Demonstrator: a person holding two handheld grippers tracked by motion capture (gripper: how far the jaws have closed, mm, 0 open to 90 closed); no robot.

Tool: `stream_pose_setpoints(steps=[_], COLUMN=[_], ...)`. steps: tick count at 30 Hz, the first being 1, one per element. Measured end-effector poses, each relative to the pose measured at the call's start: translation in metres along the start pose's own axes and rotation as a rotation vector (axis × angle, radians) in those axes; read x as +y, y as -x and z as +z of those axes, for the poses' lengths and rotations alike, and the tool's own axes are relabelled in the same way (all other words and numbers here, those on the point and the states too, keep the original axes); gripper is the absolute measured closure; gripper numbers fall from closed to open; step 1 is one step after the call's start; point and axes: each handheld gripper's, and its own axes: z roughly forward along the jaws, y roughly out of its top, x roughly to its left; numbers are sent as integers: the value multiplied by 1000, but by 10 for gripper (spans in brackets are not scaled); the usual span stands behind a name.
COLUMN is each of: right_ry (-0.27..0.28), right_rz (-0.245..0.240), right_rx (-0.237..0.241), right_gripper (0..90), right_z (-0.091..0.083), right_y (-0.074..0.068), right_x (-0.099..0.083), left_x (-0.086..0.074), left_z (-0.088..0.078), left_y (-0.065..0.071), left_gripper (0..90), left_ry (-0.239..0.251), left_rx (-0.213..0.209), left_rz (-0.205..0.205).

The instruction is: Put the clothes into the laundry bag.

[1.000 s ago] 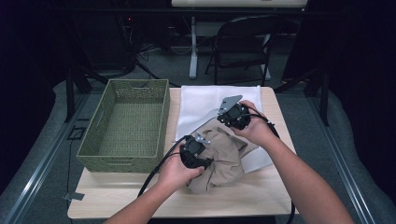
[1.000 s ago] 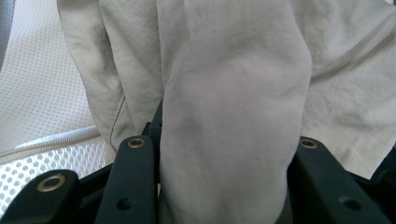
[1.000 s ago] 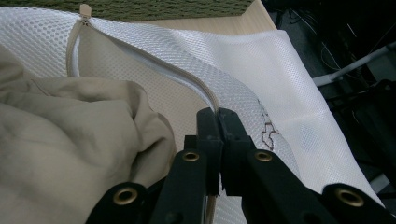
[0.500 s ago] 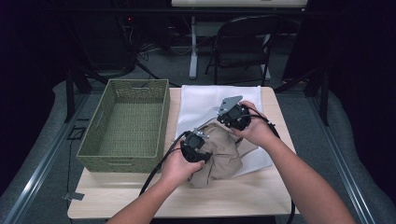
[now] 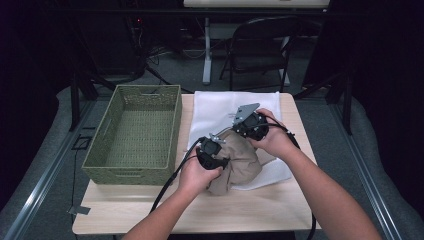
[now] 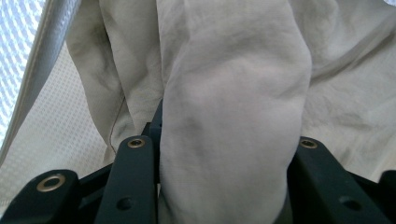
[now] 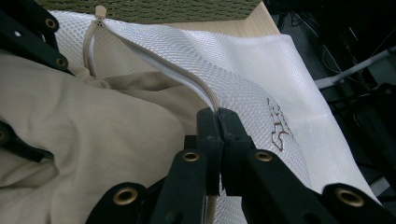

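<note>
Beige garment [image 5: 240, 160] partly in mesh bag [image 5: 220, 107]; L jaws clamp garment, R jaws pinch bag's zipper edge.

High view sat above the person's side, looking fwd/down over the whole table [image 5: 150, 215]. Both gripper views rode v. close, looking along own jaws; all three shared the beige garment [image 5: 240, 155] & mesh bag [image 7: 261, 65].

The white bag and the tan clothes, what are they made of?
The white bag looks like see-through netting, likely synthetic: tiny holes show all over, with a zipper along its edge. The tan garment looks like soft, matte woven cloth, perhaps cotton: it wrinkles and bunches in folds.
</note>
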Motion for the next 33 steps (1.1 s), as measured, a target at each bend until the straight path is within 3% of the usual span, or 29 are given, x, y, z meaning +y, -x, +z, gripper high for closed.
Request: stream_pose_setpoints(steps=[33], right_ry=[12], right_rz=[-10], right_rx=[5], right_gripper=[885], right_z=[-4], right_y=[-6], right_x=[1], left_x=[10], left_z=[36], left_y=[-6], left_gripper=[598], left_ry=[97], left_rx=[89], left_rz=[-78])
